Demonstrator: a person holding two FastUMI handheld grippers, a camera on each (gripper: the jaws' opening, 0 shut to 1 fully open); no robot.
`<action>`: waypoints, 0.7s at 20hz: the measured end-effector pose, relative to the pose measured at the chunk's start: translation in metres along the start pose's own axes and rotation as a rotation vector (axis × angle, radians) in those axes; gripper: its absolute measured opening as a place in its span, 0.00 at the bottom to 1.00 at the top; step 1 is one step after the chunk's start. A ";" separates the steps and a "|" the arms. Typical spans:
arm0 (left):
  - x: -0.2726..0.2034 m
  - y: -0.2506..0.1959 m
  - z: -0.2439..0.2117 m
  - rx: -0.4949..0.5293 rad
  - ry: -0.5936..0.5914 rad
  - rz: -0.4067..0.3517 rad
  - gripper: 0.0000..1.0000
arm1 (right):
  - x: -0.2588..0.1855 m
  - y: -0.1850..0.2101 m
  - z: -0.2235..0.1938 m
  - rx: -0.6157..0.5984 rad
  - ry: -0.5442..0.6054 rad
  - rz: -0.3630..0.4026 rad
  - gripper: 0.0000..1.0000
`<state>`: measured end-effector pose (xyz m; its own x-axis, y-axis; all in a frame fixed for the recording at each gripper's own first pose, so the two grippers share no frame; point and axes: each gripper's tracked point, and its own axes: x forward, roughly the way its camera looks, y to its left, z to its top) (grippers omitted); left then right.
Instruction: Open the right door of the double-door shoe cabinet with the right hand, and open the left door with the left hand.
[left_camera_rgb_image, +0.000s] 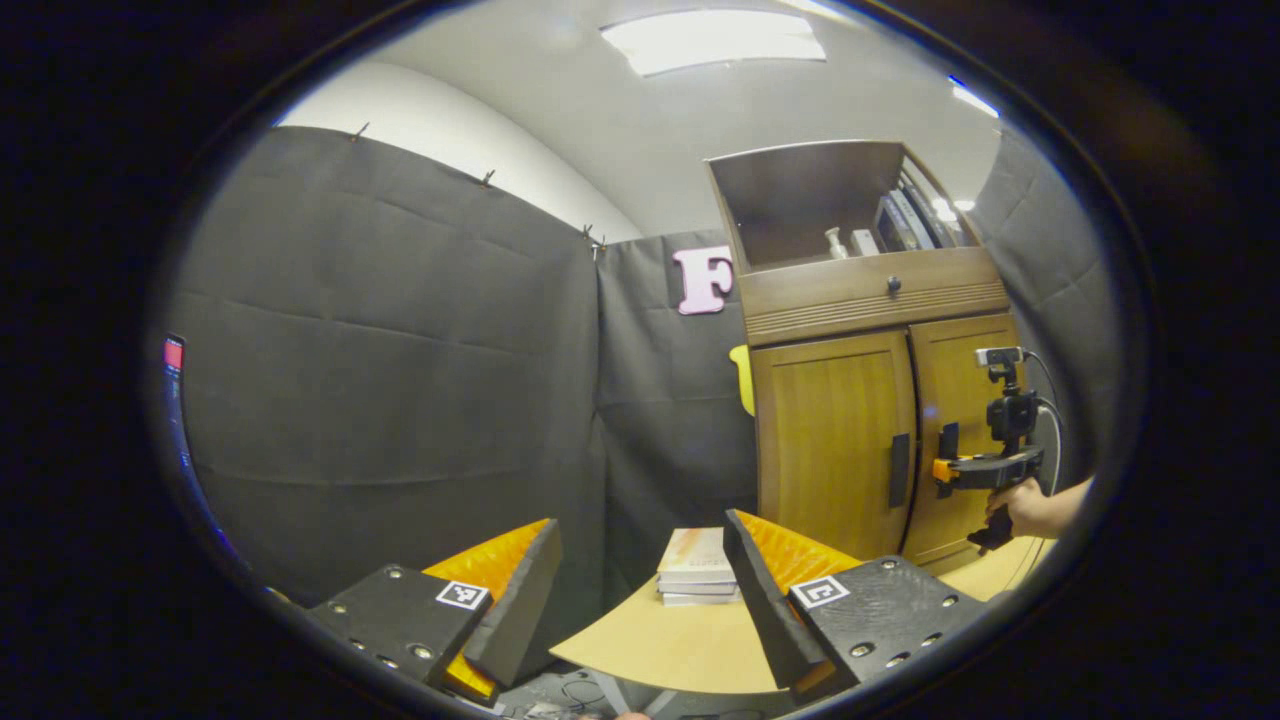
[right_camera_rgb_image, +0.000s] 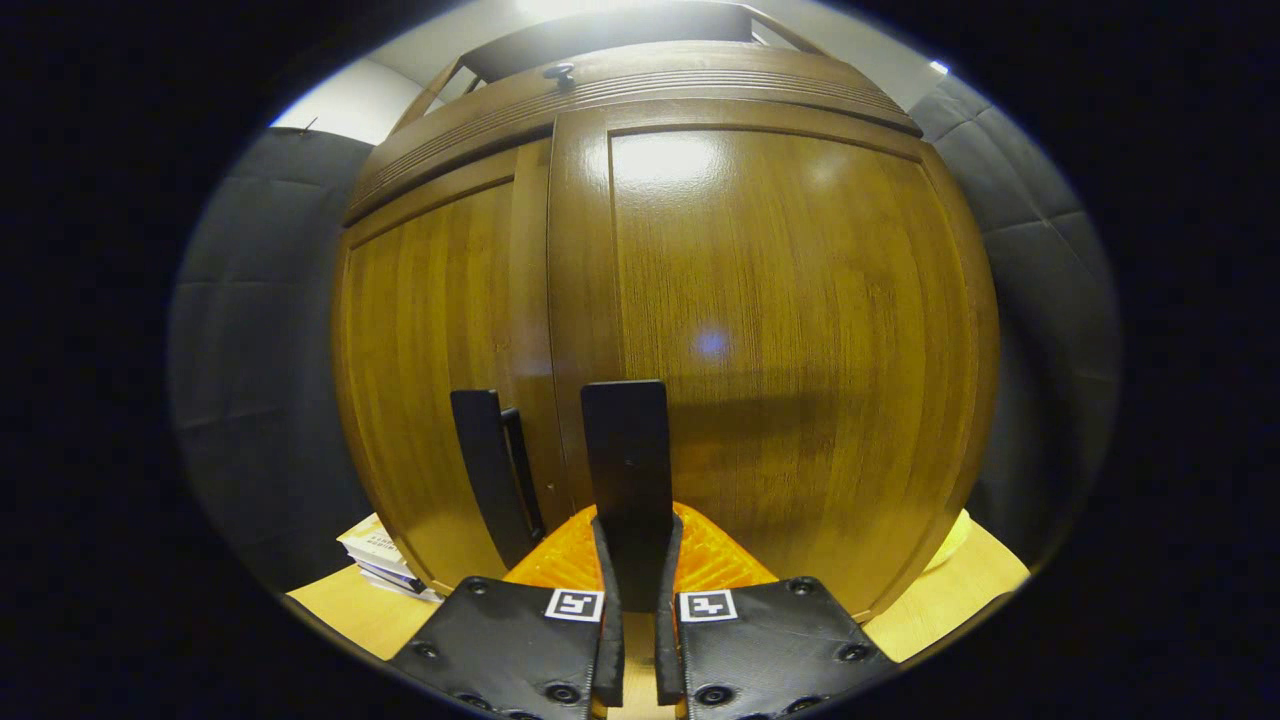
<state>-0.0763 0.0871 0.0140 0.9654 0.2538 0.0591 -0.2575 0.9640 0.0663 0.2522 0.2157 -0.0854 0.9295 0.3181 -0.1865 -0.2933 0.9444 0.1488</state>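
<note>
Gripping the black vertical handle (right_camera_rgb_image: 627, 470) of the brown wooden cabinet's right door (right_camera_rgb_image: 790, 340), the right gripper (right_camera_rgb_image: 638, 560) has both fingers pressed on it; the left gripper (left_camera_rgb_image: 640, 590) hangs wide open, well apart from the closed left door (left_camera_rgb_image: 830, 440).

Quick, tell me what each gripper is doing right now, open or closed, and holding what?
Left gripper: open, holding nothing, back from the cabinet.
Right gripper: closed on the right door's handle.
</note>
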 end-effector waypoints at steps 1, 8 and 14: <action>0.001 -0.003 -0.003 -0.003 0.002 -0.010 0.94 | -0.004 0.001 -0.001 -0.004 0.000 0.013 0.13; 0.011 -0.043 -0.007 -0.028 0.011 -0.107 0.94 | -0.018 0.001 0.013 -0.009 -0.003 0.079 0.14; 0.020 -0.073 -0.006 -0.045 0.005 -0.183 0.94 | -0.025 -0.004 0.025 -0.013 -0.004 0.106 0.14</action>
<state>-0.0381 0.0220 0.0040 0.9962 0.0738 0.0453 -0.0753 0.9967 0.0314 0.2356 0.2022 -0.0568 0.8939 0.4161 -0.1670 -0.3930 0.9064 0.1549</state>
